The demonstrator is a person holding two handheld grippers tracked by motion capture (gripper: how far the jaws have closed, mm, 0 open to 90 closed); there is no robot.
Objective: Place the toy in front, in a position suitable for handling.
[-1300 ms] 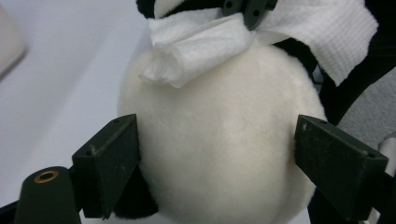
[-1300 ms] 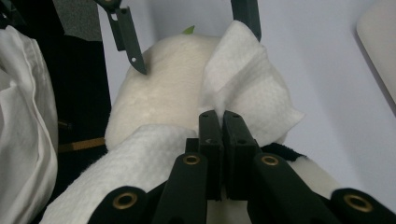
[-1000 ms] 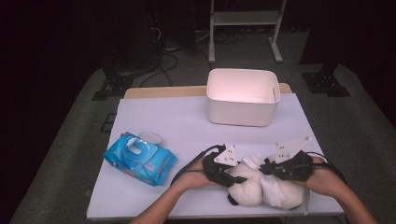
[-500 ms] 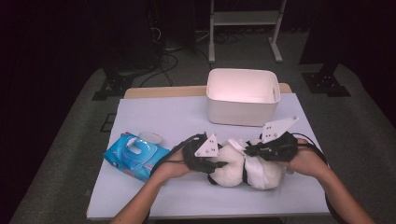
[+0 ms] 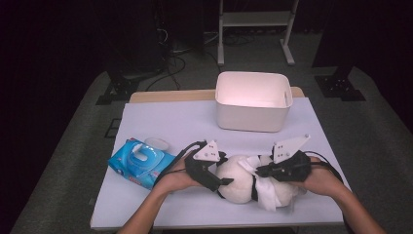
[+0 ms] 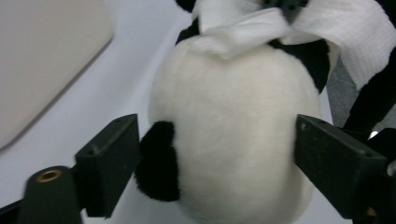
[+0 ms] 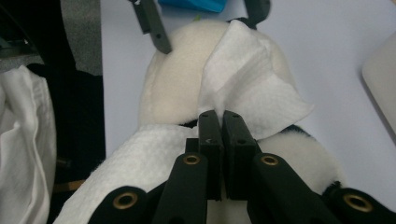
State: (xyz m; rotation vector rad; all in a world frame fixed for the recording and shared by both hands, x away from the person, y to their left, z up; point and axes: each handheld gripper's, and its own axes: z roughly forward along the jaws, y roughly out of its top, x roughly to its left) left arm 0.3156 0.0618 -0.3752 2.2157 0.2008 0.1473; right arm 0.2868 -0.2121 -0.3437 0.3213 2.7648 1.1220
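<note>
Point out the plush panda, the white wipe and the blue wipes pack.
plush panda (image 6: pixel 233 121), left gripper view, its white rounded body
white wipe (image 7: pixel 243 93), right gripper view, the fold above the jaws
blue wipes pack (image 5: pixel 139 162), high view, its top face

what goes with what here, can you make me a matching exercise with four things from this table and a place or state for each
Things:
1. white bin
2. blue wipes pack
3. right claw
4. left claw

Places or states:
a. shut on the white wipe
b. jaws spread either side of the plush panda, having just opened
c. at the table's left side, beside a forearm
d. at the far edge of the table, open top

Pairs: 1-d, 2-c, 3-a, 4-b
</note>
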